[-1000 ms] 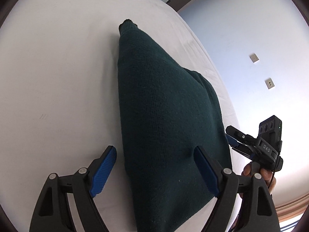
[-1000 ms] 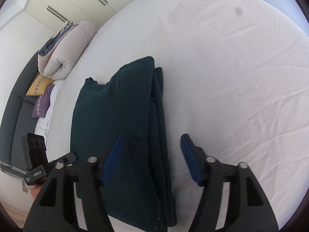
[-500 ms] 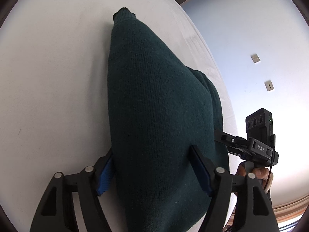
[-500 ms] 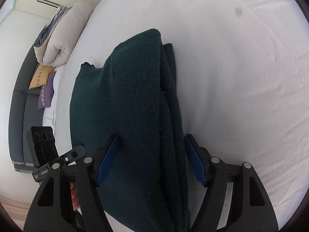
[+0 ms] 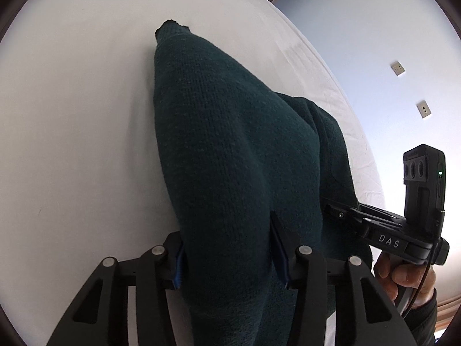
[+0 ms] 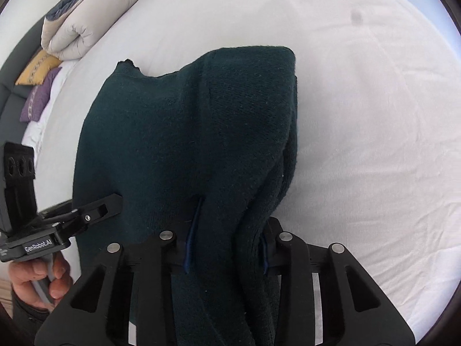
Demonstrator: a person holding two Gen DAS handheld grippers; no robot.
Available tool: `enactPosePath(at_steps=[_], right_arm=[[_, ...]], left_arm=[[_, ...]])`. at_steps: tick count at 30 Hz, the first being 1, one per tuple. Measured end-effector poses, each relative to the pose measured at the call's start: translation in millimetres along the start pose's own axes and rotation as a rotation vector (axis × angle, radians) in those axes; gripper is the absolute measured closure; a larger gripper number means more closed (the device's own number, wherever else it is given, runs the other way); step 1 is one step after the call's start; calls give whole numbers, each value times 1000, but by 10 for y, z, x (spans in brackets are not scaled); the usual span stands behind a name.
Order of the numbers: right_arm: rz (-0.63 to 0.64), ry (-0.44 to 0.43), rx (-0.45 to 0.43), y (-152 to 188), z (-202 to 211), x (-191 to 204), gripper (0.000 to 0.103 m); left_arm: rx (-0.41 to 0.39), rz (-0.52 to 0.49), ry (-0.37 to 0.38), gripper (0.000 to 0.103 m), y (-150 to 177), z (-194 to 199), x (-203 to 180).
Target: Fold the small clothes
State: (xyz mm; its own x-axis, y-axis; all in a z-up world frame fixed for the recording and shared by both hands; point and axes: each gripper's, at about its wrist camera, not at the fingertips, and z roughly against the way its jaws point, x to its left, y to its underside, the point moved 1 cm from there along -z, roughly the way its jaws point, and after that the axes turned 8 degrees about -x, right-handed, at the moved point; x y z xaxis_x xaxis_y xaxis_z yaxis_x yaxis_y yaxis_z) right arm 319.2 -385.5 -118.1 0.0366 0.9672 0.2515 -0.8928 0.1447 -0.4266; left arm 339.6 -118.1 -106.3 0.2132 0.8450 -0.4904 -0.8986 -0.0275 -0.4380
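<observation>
Fingers on both grippers had moved in since a second before, when they stood wide apart with white sheet showing between them. The left gripper (image 5: 227,248) was now squeezed onto one near corner of the dark green knitted sweater (image 5: 230,150), with its blue pads (image 5: 178,268) pressed into the wool on both sides. The right gripper (image 6: 226,248) was squeezed onto the thick folded edge of the sweater, and only thin strips of its blue pads (image 6: 190,239) peeked out. The sweater had been lying flat on the white bed sheet (image 5: 72,115). Now its near end was bunched up and lifted between the fingers, while its far end rested on the bed. Each gripper could be seen from the other's camera, just beside the sweater. A rolled beige duvet (image 6: 80,26) and yellow and purple pillows (image 6: 40,86) lay at the far side of the bed.
</observation>
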Motion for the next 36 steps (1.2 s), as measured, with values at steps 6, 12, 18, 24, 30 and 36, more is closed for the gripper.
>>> enactPosePath(at_steps=[6,12,18,24,30,36], right_arm=[[240,214,-94,110,234,724,82],[388,259,-192,559,754,1457,83],[418,170,-245,1160,1285,2060,83],[449,90,-240,1793,1397,2598,83],[365,25,-155,1899,909,2587,83],[194,-18,-102,1932,304,2259,79]], left_arm=[[-46,-91,-79,63,135,369,-260],[-126,-174,-114,63,571,1180,-366],[-171,-221,-129,63,1243,2073,-282],[-169,-188,-164,63,1920,2569,38],[-100,-115,-173,61,2239,2312,490],[-82,-93,-190,41,2343,2011,737]])
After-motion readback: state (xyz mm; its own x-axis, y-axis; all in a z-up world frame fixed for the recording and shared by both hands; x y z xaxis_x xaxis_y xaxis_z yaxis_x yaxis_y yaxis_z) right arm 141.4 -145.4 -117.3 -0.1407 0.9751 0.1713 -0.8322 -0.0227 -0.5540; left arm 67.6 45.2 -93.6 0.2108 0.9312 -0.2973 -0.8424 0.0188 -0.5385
